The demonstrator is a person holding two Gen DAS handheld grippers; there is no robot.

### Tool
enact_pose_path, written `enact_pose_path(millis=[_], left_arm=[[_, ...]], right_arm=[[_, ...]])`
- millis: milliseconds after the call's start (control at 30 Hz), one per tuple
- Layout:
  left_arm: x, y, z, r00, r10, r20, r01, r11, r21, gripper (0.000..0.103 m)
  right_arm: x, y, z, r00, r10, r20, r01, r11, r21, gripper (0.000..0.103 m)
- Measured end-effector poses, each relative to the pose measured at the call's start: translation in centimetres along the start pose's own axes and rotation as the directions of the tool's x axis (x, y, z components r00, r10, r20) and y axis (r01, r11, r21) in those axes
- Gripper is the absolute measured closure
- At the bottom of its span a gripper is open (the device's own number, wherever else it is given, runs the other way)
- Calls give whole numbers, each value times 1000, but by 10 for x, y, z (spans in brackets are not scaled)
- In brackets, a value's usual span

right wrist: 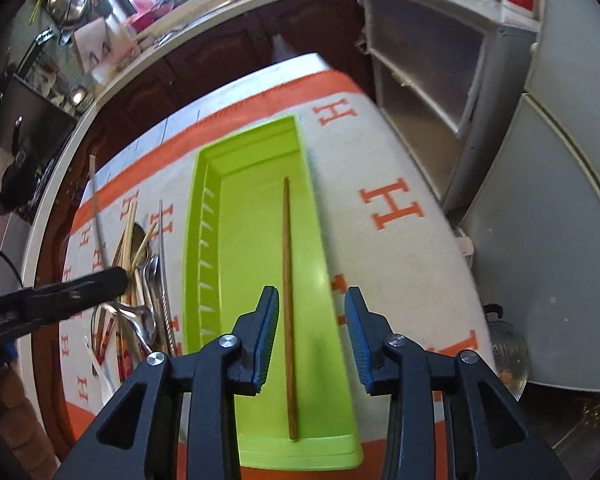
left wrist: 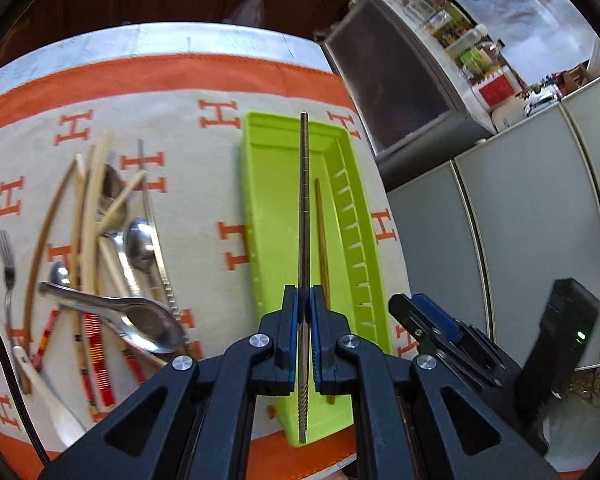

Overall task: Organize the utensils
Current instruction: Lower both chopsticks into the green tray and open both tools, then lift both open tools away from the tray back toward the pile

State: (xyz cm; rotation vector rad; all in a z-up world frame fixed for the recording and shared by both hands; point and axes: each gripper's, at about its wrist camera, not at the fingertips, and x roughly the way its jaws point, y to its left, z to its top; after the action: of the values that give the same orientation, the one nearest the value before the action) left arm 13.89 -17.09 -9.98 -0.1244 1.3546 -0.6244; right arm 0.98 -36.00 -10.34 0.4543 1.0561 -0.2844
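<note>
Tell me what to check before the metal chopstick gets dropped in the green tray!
1. Left gripper pinches the metal chopstick tight: ok.
2. Chopstick hangs over the green tray, lined up lengthwise: ok.
3. Room beside the wooden chopstick already inside: ok.
4. Right gripper open and holding nothing: ok.
5. Right gripper out of the drop path: cannot tell.
6. How high the chopstick is above the tray floor: cannot tell.

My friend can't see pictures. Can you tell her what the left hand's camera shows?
The left gripper is shut on a metal chopstick, holding it lengthwise above a bright green tray that has one wooden chopstick inside. To the left, a jumbled pile of utensils lies on a white and orange cloth.
</note>
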Motion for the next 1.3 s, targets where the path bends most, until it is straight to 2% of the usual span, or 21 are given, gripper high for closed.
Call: enact_pose_path(millis=[133, 200, 267, 400, 467, 533, 600, 667, 733, 867, 933, 1100, 1167, 1300], left_arm=[[28, -11, 1, 998, 46, -30, -45, 998, 33, 98], [40, -11, -1, 995, 81, -52, -79, 996, 34, 92], [47, -6, -4, 992, 98, -74, -96, 995, 24, 79], [43, -2, -9, 995, 62, -79, -61, 998, 23, 76], [29, 0, -13, 995, 83, -49, -81, 996, 38, 56], [12, 2, -17, 995, 100, 5, -100, 994, 53, 45], [-5, 8, -21, 988, 141, 55, -144, 988, 61, 45], [-22, 15, -24, 976, 193, 104, -200, 977, 67, 45], [-35, 24, -29, 962, 235, 139, -245, 968, 61, 45], [-63, 56, -43, 929, 313, 197, -322, 947, 11, 45], [-77, 73, -51, 915, 343, 214, -346, 938, -21, 45], [-103, 115, -71, 881, 411, 233, -398, 911, -105, 42], [-109, 133, -78, 873, 432, 226, -409, 902, -141, 42], [-116, 161, -92, 872, 449, 198, -411, 888, -205, 42]], right_arm=[[-1, -6, 2, 1000, -24, 11, 24, 1000, -1, 67], [2, -7, 0, 999, -40, 5, 40, 999, -6, 67], [11, -8, -1, 999, -41, -2, 41, 999, -23, 67], [35, -3, -3, 998, -41, -38, 40, 998, -40, 74], [42, 0, -5, 998, -40, -52, 37, 998, -54, 81], [47, 4, -5, 998, -40, -56, 36, 997, -62, 83], [49, 7, -6, 999, -23, -46, 20, 998, -61, 83], [50, 11, -6, 999, -23, -40, 20, 997, -75, 92], [50, 17, -7, 999, -49, -21, 46, 994, -100, 97], [46, 28, -12, 1000, -25, -13, 23, 990, -137, 99], [44, 33, -14, 999, -47, -1, 46, 987, -152, 99], [39, 47, -17, 997, -69, 42, 77, 974, -215, 99], [38, 51, -18, 996, -75, 54, 86, 969, -233, 99], [41, 58, -15, 994, -93, 52, 103, 964, -244, 99]])
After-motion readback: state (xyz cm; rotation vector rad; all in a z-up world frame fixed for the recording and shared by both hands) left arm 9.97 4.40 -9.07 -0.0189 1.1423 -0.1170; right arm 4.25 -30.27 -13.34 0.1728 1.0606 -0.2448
